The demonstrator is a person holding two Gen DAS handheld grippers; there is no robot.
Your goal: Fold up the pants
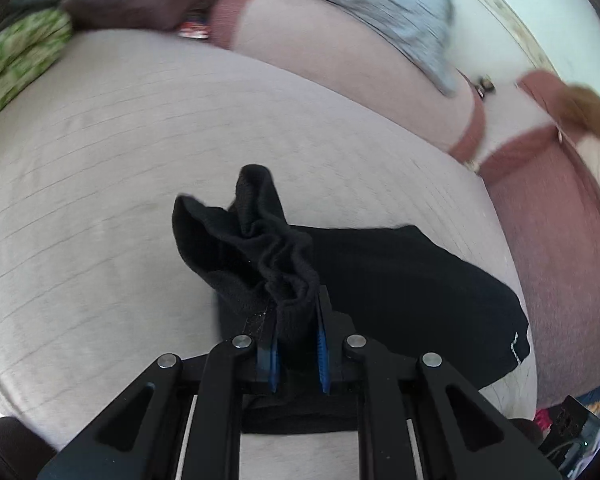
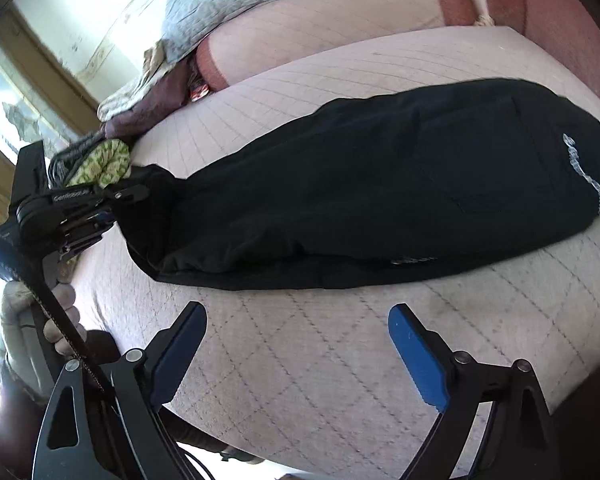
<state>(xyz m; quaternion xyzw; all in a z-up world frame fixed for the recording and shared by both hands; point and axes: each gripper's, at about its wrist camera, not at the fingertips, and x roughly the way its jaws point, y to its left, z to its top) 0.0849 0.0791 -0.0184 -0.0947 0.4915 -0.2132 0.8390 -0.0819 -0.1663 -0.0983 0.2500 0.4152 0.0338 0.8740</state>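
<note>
Black pants (image 2: 380, 184) lie lengthwise on a pale quilted cushion (image 2: 300, 360), folded in half leg on leg, waistband with white lettering at the right. My left gripper (image 1: 296, 320) is shut on the bunched ribbed cuffs (image 1: 276, 248) and holds them a little above the cushion. It also shows in the right wrist view (image 2: 112, 208) at the pants' left end. My right gripper (image 2: 296, 336) is open and empty, just in front of the pants' near edge.
The cushion belongs to a sofa with reddish-brown trim (image 1: 540, 240). A grey blanket (image 2: 240, 4) and green patterned cloth (image 2: 104, 164) lie at the back left. A window and wall (image 2: 40, 80) stand beyond.
</note>
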